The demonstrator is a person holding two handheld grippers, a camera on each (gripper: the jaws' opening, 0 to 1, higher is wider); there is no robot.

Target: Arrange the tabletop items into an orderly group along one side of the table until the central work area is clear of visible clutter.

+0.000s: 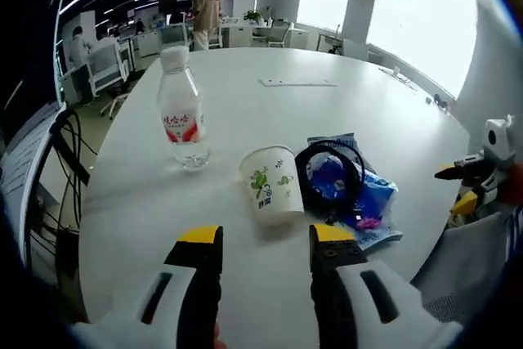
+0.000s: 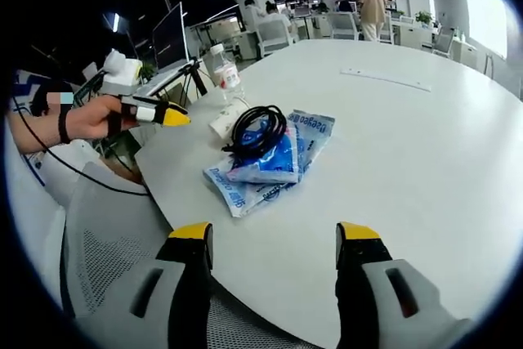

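Observation:
A clear water bottle (image 1: 181,112) with a red label stands on the white table (image 1: 270,128). To its right a paper cup (image 1: 271,184) with a green print sits upright. A coiled black cable (image 1: 330,173) lies on blue tissue packs (image 1: 369,202) beside the cup. My left gripper (image 1: 264,244) is open, just short of the cup. In the right gripper view the cable (image 2: 257,130) rests on the blue packs (image 2: 274,161), with the cup (image 2: 225,123) and bottle (image 2: 225,75) behind. My right gripper (image 2: 274,239) is open near the table edge. The left gripper (image 2: 155,112) shows at the left, held by a hand.
A flat white strip (image 1: 297,82) lies farther along the table. The mesh back of a chair (image 2: 106,234) stands below the table edge. Office desks, chairs and a standing person (image 1: 205,14) are in the background. The right gripper (image 1: 474,177) shows at the right edge.

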